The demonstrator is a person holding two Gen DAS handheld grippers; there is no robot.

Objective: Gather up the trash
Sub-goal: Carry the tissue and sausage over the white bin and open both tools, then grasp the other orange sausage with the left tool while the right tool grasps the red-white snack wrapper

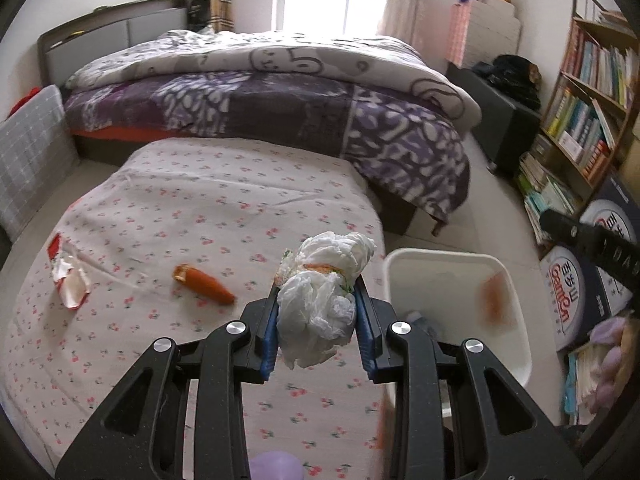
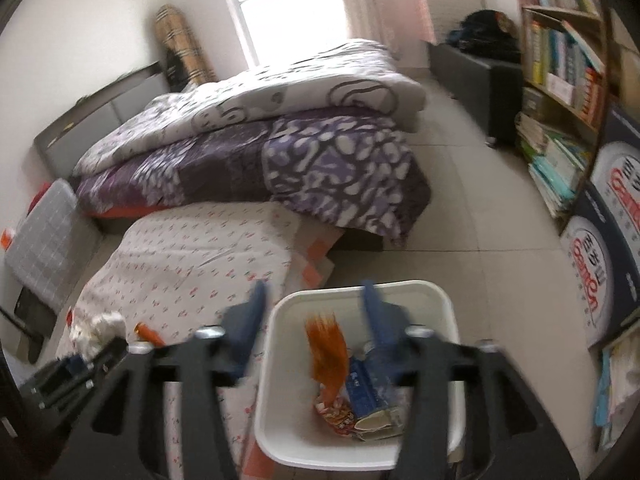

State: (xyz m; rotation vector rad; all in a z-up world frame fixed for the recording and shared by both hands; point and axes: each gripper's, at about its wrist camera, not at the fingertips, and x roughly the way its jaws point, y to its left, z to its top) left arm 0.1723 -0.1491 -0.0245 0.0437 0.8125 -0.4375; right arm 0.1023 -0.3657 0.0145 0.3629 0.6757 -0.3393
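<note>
My left gripper (image 1: 317, 300) is shut on a crumpled white tissue wad (image 1: 324, 280) and holds it above the floral-cloth table (image 1: 200, 208), just left of the white bin (image 1: 516, 280). An orange wrapper (image 1: 204, 284) and a torn red-and-white packet (image 1: 68, 276) lie on the cloth to the left. My right gripper (image 2: 314, 300) is open over the white bin (image 2: 276, 360). A blurred orange wrapper (image 2: 326, 352) is in the air between its fingers, above the trash (image 2: 360, 404) in the bin. The left gripper with the tissue shows in the right wrist view (image 2: 96, 336).
A bed with purple and white quilts (image 1: 280, 92) stands behind the table. A bookshelf (image 1: 588, 92) and printed boxes (image 1: 576, 292) line the right wall. A grey checked cushion (image 1: 28, 156) is at the left. Tiled floor (image 2: 500, 248) lies right of the bin.
</note>
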